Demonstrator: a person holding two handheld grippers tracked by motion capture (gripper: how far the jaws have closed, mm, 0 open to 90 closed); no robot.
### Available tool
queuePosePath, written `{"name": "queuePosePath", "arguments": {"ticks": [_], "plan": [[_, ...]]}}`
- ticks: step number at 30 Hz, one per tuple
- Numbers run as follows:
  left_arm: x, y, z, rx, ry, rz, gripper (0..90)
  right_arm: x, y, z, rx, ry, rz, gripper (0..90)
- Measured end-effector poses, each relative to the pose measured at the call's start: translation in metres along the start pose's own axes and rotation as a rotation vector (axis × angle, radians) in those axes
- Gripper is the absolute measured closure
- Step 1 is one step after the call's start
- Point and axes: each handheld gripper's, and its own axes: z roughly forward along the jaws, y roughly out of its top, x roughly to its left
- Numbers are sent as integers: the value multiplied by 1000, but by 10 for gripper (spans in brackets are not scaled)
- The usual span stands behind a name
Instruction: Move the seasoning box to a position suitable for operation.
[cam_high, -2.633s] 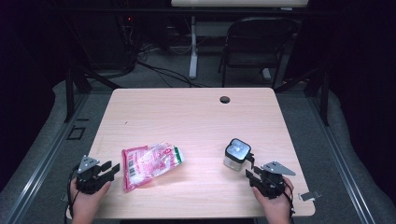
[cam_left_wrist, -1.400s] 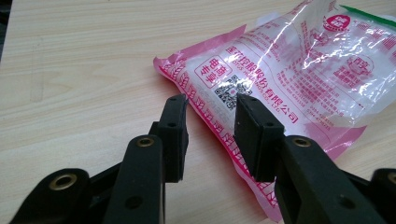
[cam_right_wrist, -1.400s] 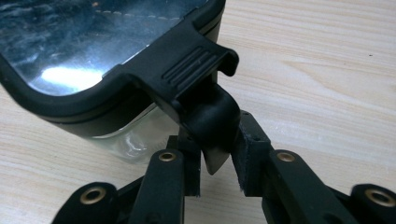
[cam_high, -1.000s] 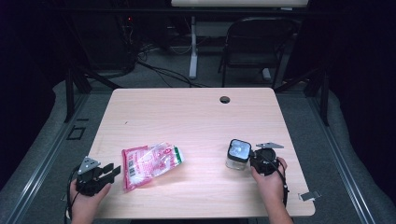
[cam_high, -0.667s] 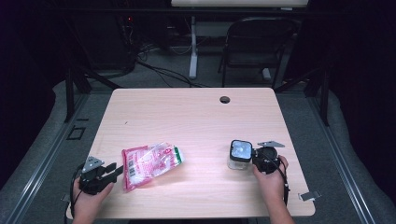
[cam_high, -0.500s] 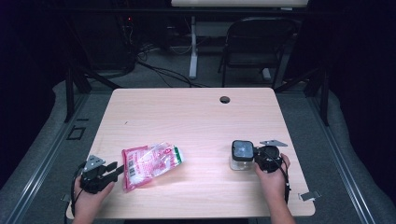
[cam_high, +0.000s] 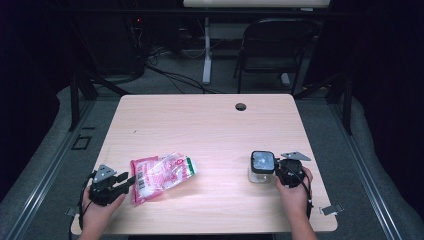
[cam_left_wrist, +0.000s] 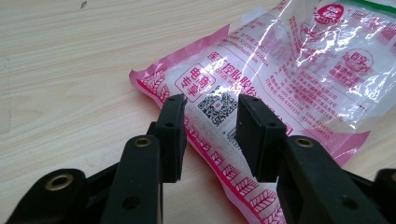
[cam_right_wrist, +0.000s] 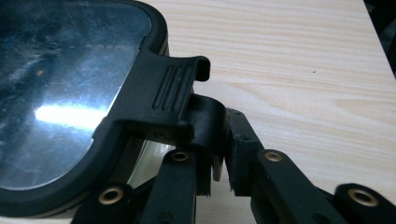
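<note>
Clear plastic with a black latching lid, the container (cam_high: 262, 167) stands upright near the right edge of the desk (cam_high: 210, 125), well apart from the pink-printed bag (cam_high: 161, 172) lying flat toward the left. The right gripper (cam_high: 278, 170) is at the container's side; in the right gripper view its jaws have just been closing and now pinch the lid latch (cam_right_wrist: 175, 100), the hinged tab that sticks out over the rim, with barely any gap left between the pads. The left gripper (cam_left_wrist: 210, 128) hangs just over the near corner of the bag, its jaws about half open, either side of the printed square code, holding nothing.

The grip on the latch looks thin and close to the tab's edge. Pulling up from there could let the tab slip out of the jaws, or drag the light container across the desk and tip it, since nothing steadies its body. On the other side, the bag's slick film may slide or crumple under the jaws rather than being caught cleanly.
</note>
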Motion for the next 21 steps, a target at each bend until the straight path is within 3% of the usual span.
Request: {"name": "queuePosePath", "arguments": {"ticks": [4, 7, 10, 11, 13, 15, 21], "plan": [[0, 0, -2, -11, -10, -10, 625, 9, 0, -9, -20, 16, -18, 823], [-2, 0, -2, -15, -24, -14, 625, 28, 0, -15, -31, 61, -55, 822], [-4, 1, -2, -14, -25, -9, 625, 37, 1, -18, -36, 78, -81, 822], [-5, 1, -1, -15, -28, -3, 625, 51, 1, -21, -42, 105, -109, 822], [-8, 1, -1, -12, -32, 4, 625, 55, 1, -22, -43, 118, -119, 822], [-11, 1, 0, -5, -38, 17, 625, 74, -1, -25, -46, 178, -165, 822], [-13, 2, 3, -2, -48, 24, 625, 96, -4, -23, -43, 257, -212, 821]]}}
